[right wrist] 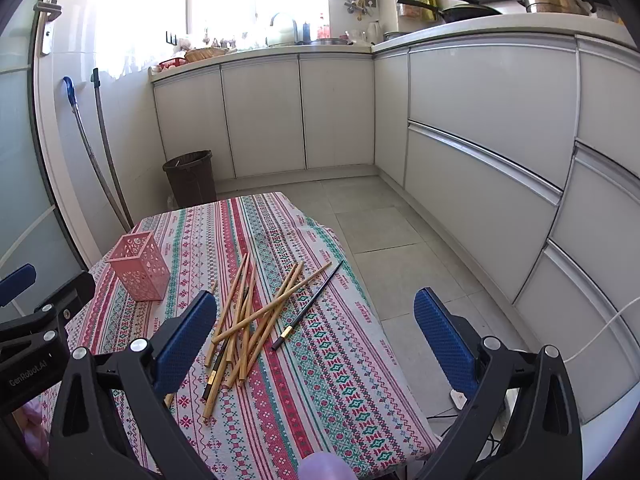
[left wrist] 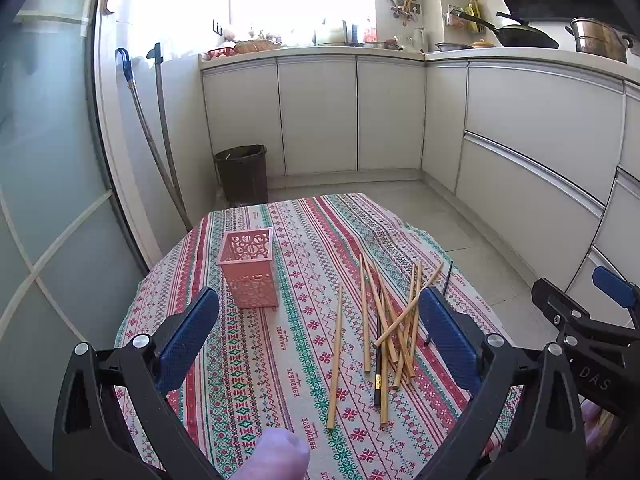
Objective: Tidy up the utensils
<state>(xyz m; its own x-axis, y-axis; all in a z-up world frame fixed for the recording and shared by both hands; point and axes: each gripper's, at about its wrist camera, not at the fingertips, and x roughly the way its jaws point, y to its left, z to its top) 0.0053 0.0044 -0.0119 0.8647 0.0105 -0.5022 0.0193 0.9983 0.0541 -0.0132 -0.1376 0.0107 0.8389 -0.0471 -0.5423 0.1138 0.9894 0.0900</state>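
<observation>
A pink perforated holder [left wrist: 250, 268] [right wrist: 139, 266] stands upright and empty on the patterned tablecloth [left wrist: 280, 360] [right wrist: 328, 380], toward the table's left. A loose pile of bamboo chopsticks [left wrist: 390, 320] [right wrist: 256, 316] lies crossed to its right, with one bamboo stick [left wrist: 335, 360] apart on the left. A dark chopstick [right wrist: 308, 306] lies apart on the pile's right side; another dark one is buried in the pile. My left gripper [left wrist: 320, 328] hovers open above the table's near part, nothing between its blue pads. My right gripper [right wrist: 316, 336] is open too, over the table's right half.
A dark waste bin [left wrist: 242, 174] [right wrist: 190, 178] stands on the floor beyond the table. White cabinets [right wrist: 480, 160] run along the back and right. Two mop handles [left wrist: 160, 152] lean at the left wall. The table's right edge drops to tiled floor [right wrist: 400, 240].
</observation>
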